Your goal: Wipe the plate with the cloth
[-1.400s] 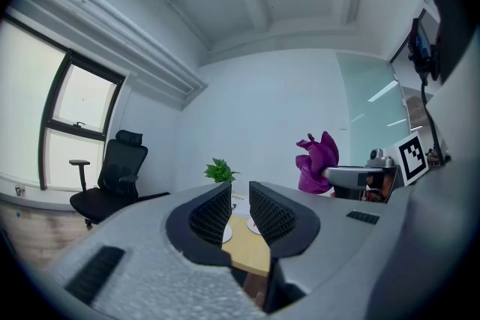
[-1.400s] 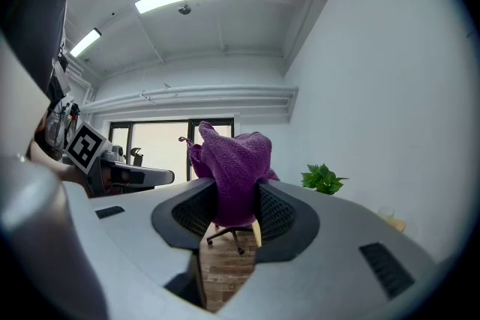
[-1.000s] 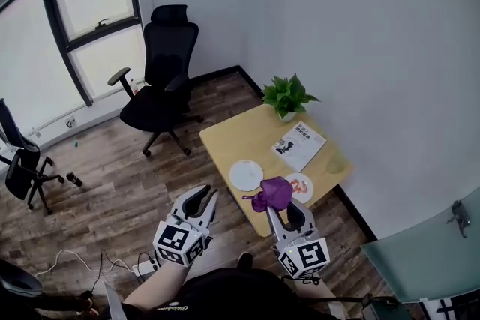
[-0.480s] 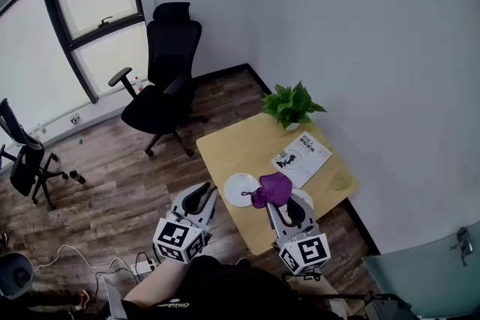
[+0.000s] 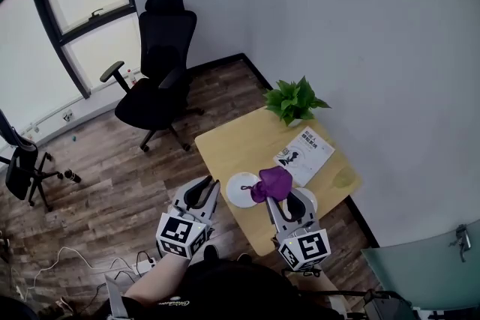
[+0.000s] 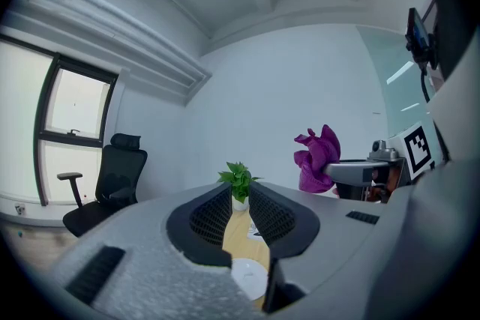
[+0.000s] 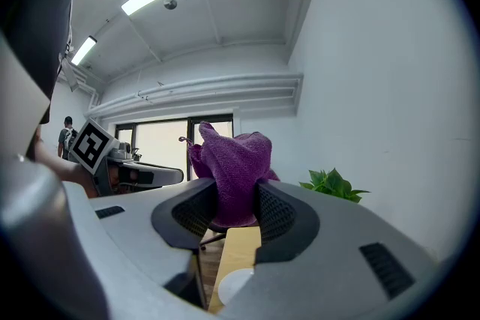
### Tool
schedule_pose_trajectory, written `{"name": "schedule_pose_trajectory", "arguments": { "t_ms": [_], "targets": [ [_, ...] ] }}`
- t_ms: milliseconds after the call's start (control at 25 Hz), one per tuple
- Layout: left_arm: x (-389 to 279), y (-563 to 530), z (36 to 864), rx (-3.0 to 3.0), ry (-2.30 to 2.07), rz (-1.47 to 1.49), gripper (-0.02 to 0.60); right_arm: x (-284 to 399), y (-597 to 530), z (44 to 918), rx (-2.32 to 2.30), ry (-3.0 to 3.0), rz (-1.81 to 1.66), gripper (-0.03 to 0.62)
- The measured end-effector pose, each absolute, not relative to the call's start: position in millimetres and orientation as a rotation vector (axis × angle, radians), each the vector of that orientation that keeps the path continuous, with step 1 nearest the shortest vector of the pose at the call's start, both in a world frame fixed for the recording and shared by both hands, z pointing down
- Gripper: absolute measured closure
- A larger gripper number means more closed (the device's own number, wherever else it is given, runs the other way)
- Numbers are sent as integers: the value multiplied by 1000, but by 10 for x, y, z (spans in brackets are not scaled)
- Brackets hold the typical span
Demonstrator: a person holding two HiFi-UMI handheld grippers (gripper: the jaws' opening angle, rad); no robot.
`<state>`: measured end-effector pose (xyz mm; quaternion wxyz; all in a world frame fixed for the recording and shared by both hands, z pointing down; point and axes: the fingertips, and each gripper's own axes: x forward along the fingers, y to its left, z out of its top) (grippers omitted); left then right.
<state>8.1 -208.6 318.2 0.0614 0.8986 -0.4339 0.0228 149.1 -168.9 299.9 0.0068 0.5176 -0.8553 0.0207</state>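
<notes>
The right gripper is shut tight on the purple cloth, the left gripper is a little open and empty, and the white plate sits untouched on the table below, so the wiping has not begun.

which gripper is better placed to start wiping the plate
Right: the right gripper holds the purple cloth near the white plate; the left gripper is empty, fingers apart.
</notes>
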Motion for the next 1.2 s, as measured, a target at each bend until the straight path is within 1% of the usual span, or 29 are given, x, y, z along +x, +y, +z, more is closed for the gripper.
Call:
{"name": "schedule_pose_trajectory", "arguments": {
  "t_ms": [600, 840, 1200],
  "targets": [
    [-60, -2277, 3468, 2671, -1221, 137, 509, 1234, -1849, 3245, 1616, -2607, 163, 456],
    [-10, -2332, 3819, 2625, -1174, 188, 509, 1196, -1916, 3625, 1574, -2560, 278, 456],
    [51, -2307, 4560, 2514, -1093, 281, 518, 1047, -1906, 4426, 1477, -2473, 501, 456]
  ]
}}
